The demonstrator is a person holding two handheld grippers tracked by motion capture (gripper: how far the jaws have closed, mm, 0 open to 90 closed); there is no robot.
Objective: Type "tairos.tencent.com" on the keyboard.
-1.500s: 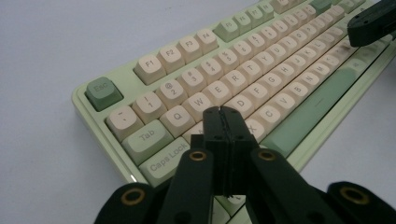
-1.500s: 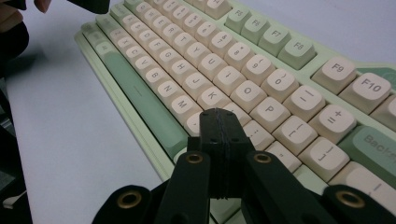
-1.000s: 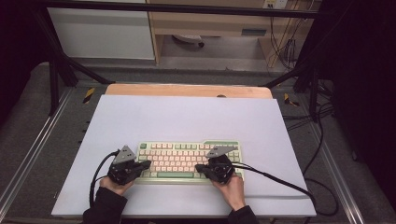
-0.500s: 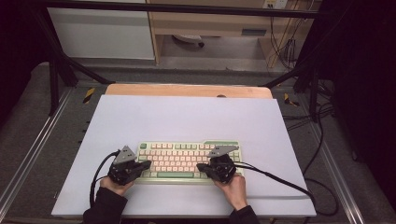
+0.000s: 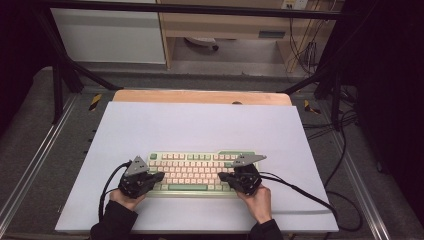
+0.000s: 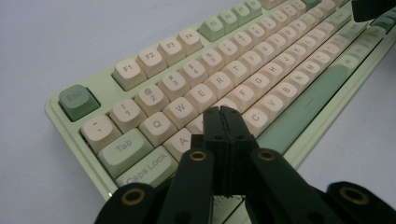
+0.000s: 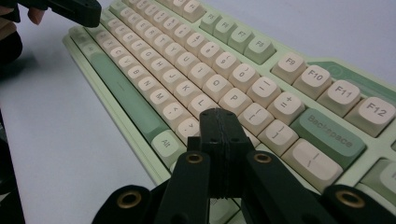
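A pale green keyboard [image 5: 197, 170] with cream and green keys lies near the front of the white mat [image 5: 200, 125]. My left gripper [image 5: 160, 176] is shut with nothing in it. It hangs over the keyboard's left end, its closed tips [image 6: 222, 112] just above the letter keys [image 6: 243, 95] right of A. My right gripper [image 5: 222, 176] is also shut and empty, over the right end. Its closed tips [image 7: 219, 114] hover above the keys [image 7: 243, 112] near P and the right Alt [image 7: 164, 141]. I cannot tell whether either tip touches a key.
A wooden table edge [image 5: 200, 96] shows behind the mat. Black cables [image 5: 300, 192] trail from the right gripper across the mat's right side, and more cables [image 5: 345, 125] lie on the floor. Metal frame rails [image 5: 30, 165] run along both sides.
The right gripper has edged slightly to the right along the keyboard. The left gripper has stayed put.
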